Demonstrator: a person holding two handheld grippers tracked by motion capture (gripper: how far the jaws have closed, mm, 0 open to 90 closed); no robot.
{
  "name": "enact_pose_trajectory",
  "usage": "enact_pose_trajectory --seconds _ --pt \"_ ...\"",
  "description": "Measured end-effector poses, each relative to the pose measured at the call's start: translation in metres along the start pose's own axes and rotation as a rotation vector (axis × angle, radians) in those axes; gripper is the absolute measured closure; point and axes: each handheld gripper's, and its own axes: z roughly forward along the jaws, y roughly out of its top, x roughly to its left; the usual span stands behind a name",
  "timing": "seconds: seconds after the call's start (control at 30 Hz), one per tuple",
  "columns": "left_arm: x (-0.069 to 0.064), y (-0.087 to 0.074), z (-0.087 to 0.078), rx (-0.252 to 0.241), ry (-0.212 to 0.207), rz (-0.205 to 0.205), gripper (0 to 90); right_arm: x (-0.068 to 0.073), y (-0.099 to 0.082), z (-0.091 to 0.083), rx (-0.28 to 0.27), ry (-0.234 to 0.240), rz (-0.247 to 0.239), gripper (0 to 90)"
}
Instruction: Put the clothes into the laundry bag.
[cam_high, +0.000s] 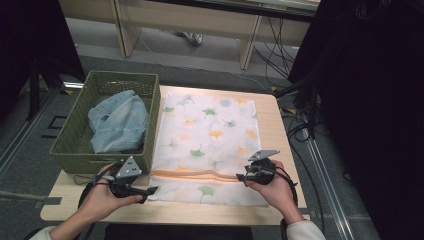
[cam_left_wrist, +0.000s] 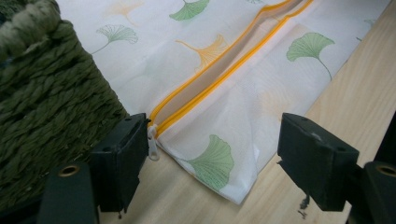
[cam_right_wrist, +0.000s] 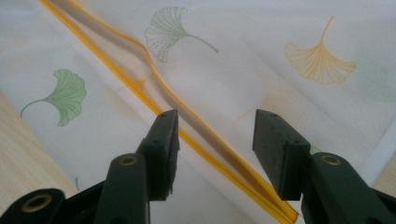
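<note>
A white mesh bag (cam_high: 205, 132) printed with green and yellow ginkgo leaves lies flat on the wooden table (cam_high: 280, 150). Its orange zipper (cam_high: 195, 174) runs across the near end and gapes partly open. My left gripper (cam_high: 150, 191) rests at the bag's near left corner, open. In the left gripper view the bag's corner (cam_left_wrist: 210, 158) lies between the wide-apart jaws of the gripper (cam_left_wrist: 212, 144), and the small white zipper pull (cam_left_wrist: 152, 141) sits against the left jaw. My right gripper (cam_high: 241, 177) is open at the zipper's right end. Its jaws (cam_right_wrist: 215, 135) straddle the orange zipper (cam_right_wrist: 154, 79).
A green woven basket (cam_high: 100, 161) stands to the left of the bag and holds a crumpled light-blue denim garment (cam_high: 120, 122). Its wall (cam_left_wrist: 46, 93) is right beside my left gripper. Bare table wood (cam_left_wrist: 355, 74) borders the bag at the near edge.
</note>
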Motion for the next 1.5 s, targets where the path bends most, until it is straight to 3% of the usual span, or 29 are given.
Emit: enact_pose_trajectory --seconds 0.17,0.23,0.3,0.47,0.67,0.77,0.87,0.9,0.93,1.0,1.13,1.23,1.5 --pt "-0.003 0.000 0.003 0.001 -0.002 0.007 25.7 0.002 0.002 0.002 0.009 -0.011 -0.020 49.7" --pt "-0.003 0.001 0.004 0.000 -0.004 0.012 26.3 0.003 0.004 0.003 -0.017 -0.050 -0.002 45.8" --pt "-0.002 0.001 0.005 0.004 -0.005 0.015 27.2 0.005 0.008 0.002 -0.048 -0.095 -0.048 45.8" --pt "-0.002 0.000 0.006 0.004 -0.006 0.011 28.8 0.008 0.015 0.012 -0.046 -0.030 -0.072 55.0" --pt "-0.002 0.001 0.008 0.009 -0.005 0.013 30.0 0.010 0.021 0.022 -0.008 -0.011 -0.167 58.7" --pt "-0.004 0.002 0.011 0.013 -0.007 0.018 30.4 0.014 0.021 0.025 0.013 -0.008 -0.165 60.1" --pt "-0.004 0.002 0.012 0.018 -0.008 0.025 30.7 0.014 0.027 0.033 0.032 0.002 -0.239 61.0" --pt "-0.004 0.002 0.012 0.019 -0.007 0.025 30.7 0.014 0.027 0.033 0.032 0.002 -0.239 61.0" --pt "-0.004 0.002 0.012 0.018 -0.004 0.026 30.7 0.017 0.027 0.035 0.052 0.003 -0.208 61.0" --pt "-0.003 0.001 0.012 0.017 -0.003 0.020 30.8 0.021 0.034 0.046 0.080 0.026 -0.266 61.2" --pt "-0.002 0.001 0.013 0.019 -0.005 0.021 30.9 0.028 0.039 0.055 0.106 0.020 -0.266 62.3" --pt "-0.002 0.001 0.012 0.017 -0.006 0.021 31.0 0.034 0.048 0.066 0.123 0.034 -0.336 64.3" --pt "-0.002 0.000 0.013 0.020 -0.006 0.024 31.3 0.043 0.054 0.078 0.158 0.030 -0.402 68.0"
